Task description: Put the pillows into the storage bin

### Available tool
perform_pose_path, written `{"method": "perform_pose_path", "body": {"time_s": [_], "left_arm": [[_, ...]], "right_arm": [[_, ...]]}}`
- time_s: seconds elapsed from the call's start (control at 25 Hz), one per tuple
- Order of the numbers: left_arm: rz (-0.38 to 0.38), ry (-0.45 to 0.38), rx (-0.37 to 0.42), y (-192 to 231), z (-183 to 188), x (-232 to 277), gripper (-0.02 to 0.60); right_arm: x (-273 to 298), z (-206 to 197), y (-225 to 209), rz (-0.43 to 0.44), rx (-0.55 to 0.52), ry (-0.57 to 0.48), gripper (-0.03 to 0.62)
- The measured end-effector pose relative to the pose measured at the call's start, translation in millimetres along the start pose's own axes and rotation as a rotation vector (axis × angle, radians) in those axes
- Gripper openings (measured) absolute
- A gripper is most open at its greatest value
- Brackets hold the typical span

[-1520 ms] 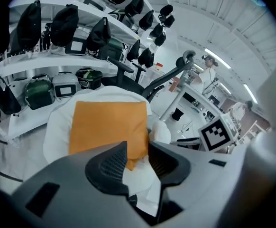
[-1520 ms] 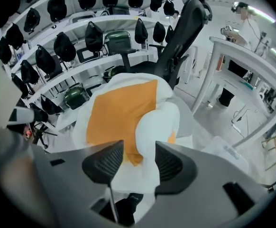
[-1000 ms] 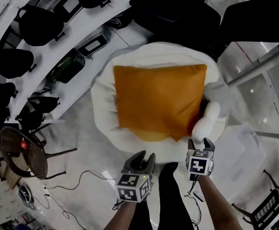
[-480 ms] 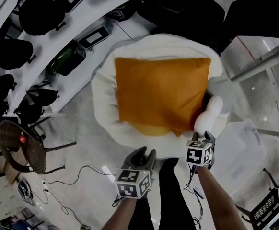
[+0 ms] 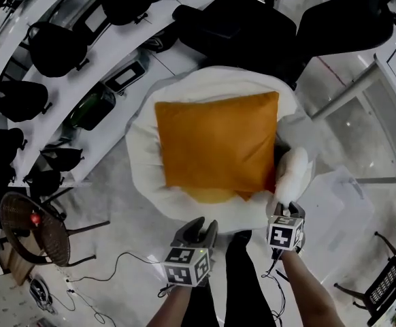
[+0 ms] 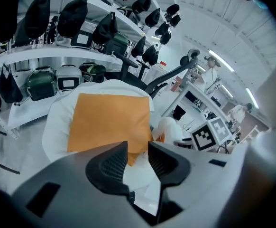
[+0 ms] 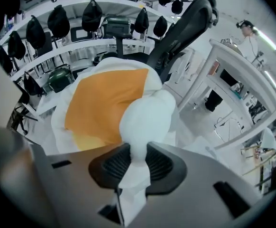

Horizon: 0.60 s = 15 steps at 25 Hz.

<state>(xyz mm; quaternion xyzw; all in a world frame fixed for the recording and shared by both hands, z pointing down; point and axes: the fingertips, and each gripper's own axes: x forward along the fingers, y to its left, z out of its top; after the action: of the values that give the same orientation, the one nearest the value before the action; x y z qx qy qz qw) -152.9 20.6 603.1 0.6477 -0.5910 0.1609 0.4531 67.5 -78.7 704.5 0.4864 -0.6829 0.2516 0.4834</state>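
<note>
- Orange pillow (image 5: pixel 215 145): it lies flat on a heap of white cloth (image 5: pixel 142 172), well apart from the clear bin (image 5: pixel 348 216) on the floor to my right
- Right gripper (image 5: pixel 288 210): its jaws are closing, with a bunched corner of the white cloth pinched between the pads
- Left gripper (image 5: pixel 199 229): the fingers stand narrowly apart at the near edge, cloth showing in the gap; I see no pad pressing on it
- Risk, as I judge it: if I lift with the right alone, the heap tilts and the loose pillow slides off
- Second risk: so thin a pinch of cloth may slip free under load
</note>
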Motion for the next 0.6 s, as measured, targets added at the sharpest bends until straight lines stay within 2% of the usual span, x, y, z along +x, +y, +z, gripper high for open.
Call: {"method": "perform_pose_path", "body": {"time_s": [0.28, 0.48, 0.6], "left_arm": [[-0.045, 0.019, 0.051, -19.6, 3.1, -18.1, 0.132], [-0.089, 0.027, 0.113, -38.0, 13.3, -27.0, 0.132], [-0.118, 0.033, 0.151, -50.0, 18.6, -30.0, 0.132]], "right_arm": [[-49.3, -7.9, -8.8, 0.024, 0.115, -0.034, 0.081], [-85.6, -26.1, -7.5, 0.071, 0.252, -0.039, 0.078], [-107.1, -39.9, -3.8, 0.079, 0.294, -0.048, 0.077]]}}
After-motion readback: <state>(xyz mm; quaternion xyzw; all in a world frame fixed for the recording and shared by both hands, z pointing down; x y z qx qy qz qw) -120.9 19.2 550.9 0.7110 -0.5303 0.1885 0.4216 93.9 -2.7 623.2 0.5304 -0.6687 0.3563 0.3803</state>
